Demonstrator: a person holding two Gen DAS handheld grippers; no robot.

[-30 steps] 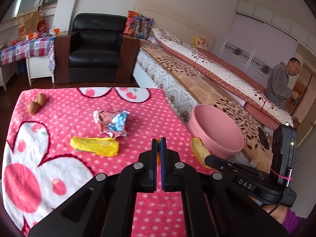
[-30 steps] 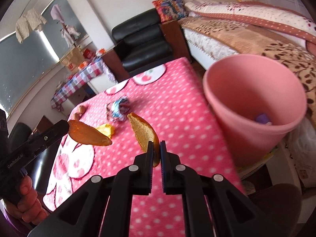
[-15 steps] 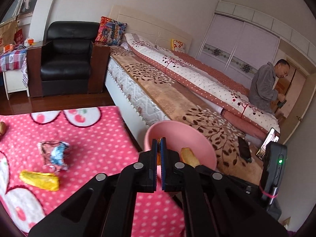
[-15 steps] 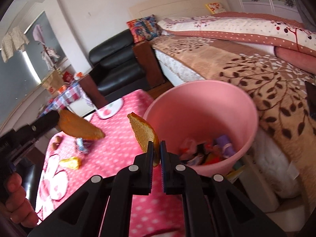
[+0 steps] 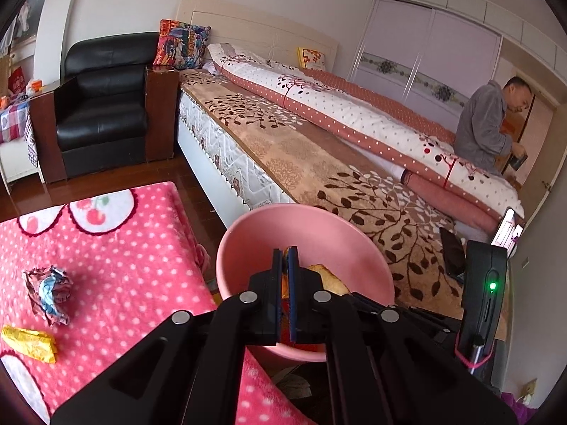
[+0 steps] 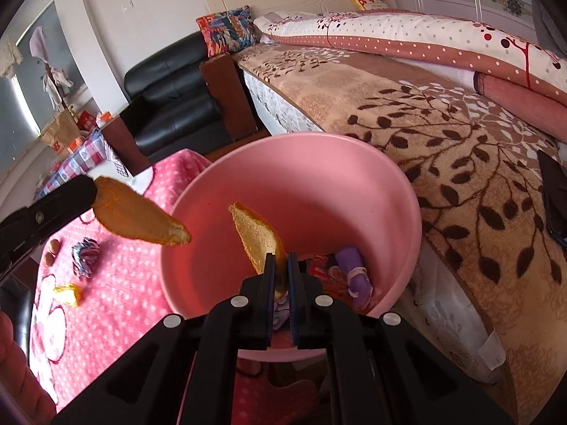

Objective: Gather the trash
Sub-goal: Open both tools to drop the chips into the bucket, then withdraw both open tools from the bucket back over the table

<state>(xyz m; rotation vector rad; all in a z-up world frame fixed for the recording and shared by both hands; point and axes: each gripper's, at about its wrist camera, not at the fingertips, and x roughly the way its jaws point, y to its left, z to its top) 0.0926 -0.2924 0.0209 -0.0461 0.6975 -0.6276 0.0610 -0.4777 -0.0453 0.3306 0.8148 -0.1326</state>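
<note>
Bedside pink plastic bin (image 6: 354,177): your left gripper (image 5: 285,253) and right gripper (image 6: 280,258) each pinch an orange peel over it, ready to drop.

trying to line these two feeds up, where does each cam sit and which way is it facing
Left wrist: sits on the left gripper, looking forward and down along its shut fingers at the pink bin, with the bed beyond; the right gripper's body shows at lower right.
Right wrist: sits on the right gripper, looking down into the bin over the orange peel that it holds; the left gripper's tip with its own peel and a hand show at left.
Shared: bin, pink dotted cloth, crumpled wrapper, black armchair.
</note>
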